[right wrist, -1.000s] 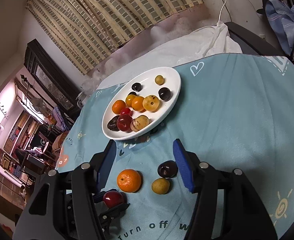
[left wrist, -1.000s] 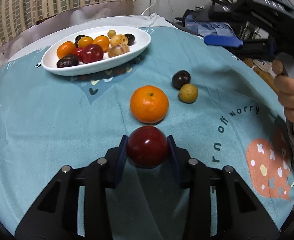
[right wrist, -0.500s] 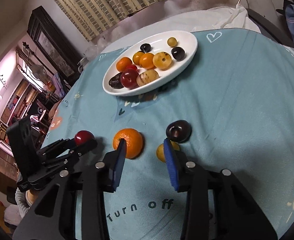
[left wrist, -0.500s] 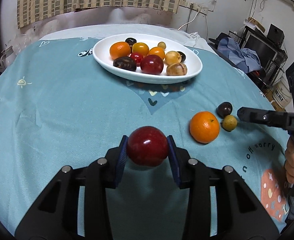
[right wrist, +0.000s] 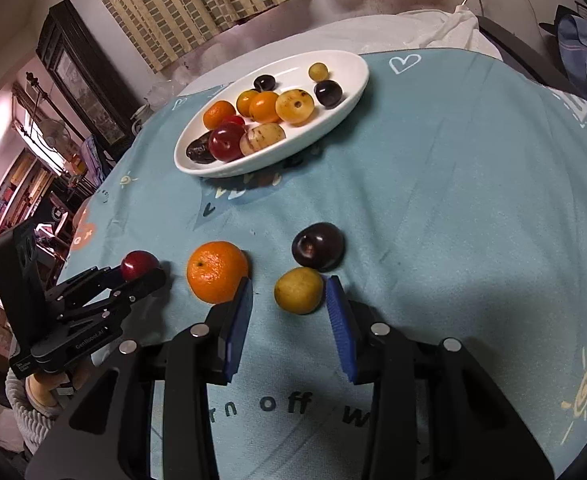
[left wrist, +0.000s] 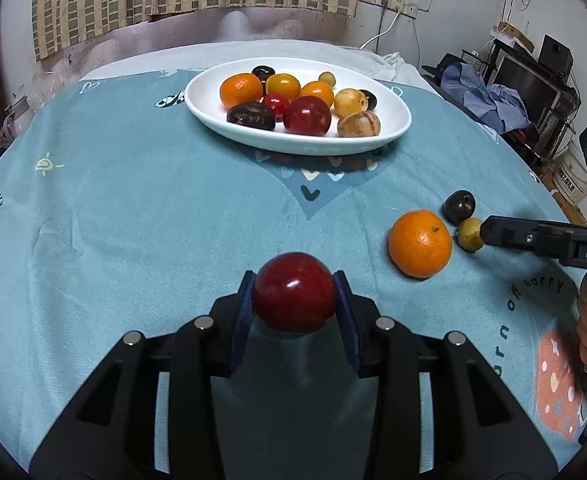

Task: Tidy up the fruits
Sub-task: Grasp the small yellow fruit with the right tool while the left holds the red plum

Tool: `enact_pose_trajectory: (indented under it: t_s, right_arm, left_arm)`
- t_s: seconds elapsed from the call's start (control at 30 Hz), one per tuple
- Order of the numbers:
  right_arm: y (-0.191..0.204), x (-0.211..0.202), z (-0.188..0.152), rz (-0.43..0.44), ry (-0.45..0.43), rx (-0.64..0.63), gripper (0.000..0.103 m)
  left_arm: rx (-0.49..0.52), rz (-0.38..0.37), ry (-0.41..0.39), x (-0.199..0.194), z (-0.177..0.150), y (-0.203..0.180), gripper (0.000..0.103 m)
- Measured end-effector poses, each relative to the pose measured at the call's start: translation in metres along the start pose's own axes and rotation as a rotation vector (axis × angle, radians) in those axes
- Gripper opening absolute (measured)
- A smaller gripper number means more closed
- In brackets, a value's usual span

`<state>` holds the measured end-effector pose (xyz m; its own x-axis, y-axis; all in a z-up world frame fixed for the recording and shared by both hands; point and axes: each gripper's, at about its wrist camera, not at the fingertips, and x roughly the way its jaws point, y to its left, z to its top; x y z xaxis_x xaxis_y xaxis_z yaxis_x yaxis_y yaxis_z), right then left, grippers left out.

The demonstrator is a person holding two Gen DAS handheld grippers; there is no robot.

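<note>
Teal cloth is covering the desk [left wrist: 133, 200], w/ a white oval ceramic dish [left wrist: 293, 146] sitting at the far side, already holding approx. a dozen mixed fruits.

Left jaws: you're gripping a glossy dark-red round fruit [left wrist: 293, 292], both blue pads pressing on its sides, jaws set only as wide as the fruit. It's hanging clear above the cloth, well short of the dish.

Right jaws: you're bracketing a small dull-yellow round fruit [right wrist: 298, 290] that's lying on the cloth. The jaws are standing a bit wider than it. The right pad is looking like it's touching or nearly so, while a gap is showing at the left pad, so it isn't clamped yet. A bright orange mandarin [right wrist: 217, 276] is sitting just beside the left pad, and a dark purple plum [right wrist: 317, 246] is resting just beyond the yellow one, nearly touching it.

Step in hand, imo: you're collecting loose fruit for the dish, w/ one fruit secured and a second mid-grasp.

Next move is calling for finishing the squeeze on the yellow fruit w/o nudging the mandarin or plum, then lifting straight up. After that, you're carrying both to the dish and aiming for the bare near end so nothing is rolling off the pile. Mandarin and plum are remaining for later trips.
</note>
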<state>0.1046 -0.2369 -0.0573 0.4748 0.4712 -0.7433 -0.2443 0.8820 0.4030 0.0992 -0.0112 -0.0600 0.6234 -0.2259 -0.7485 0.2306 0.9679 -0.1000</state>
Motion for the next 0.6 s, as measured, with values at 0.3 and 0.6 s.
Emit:
enact_pose_trajectory:
  t_s: [0.3, 0.6]
  right_arm:
    - [0.007, 0.012, -0.006, -0.049, -0.001, -0.046, 0.032]
    - [0.009, -0.007, -0.001, 0.004, -0.064, -0.052, 0.027]
  left_arm:
    - [0.018, 0.005, 0.018, 0.006, -0.001, -0.002, 0.04]
    - [0.014, -0.007, -0.027, -0.002, 0.0, -0.002, 0.039]
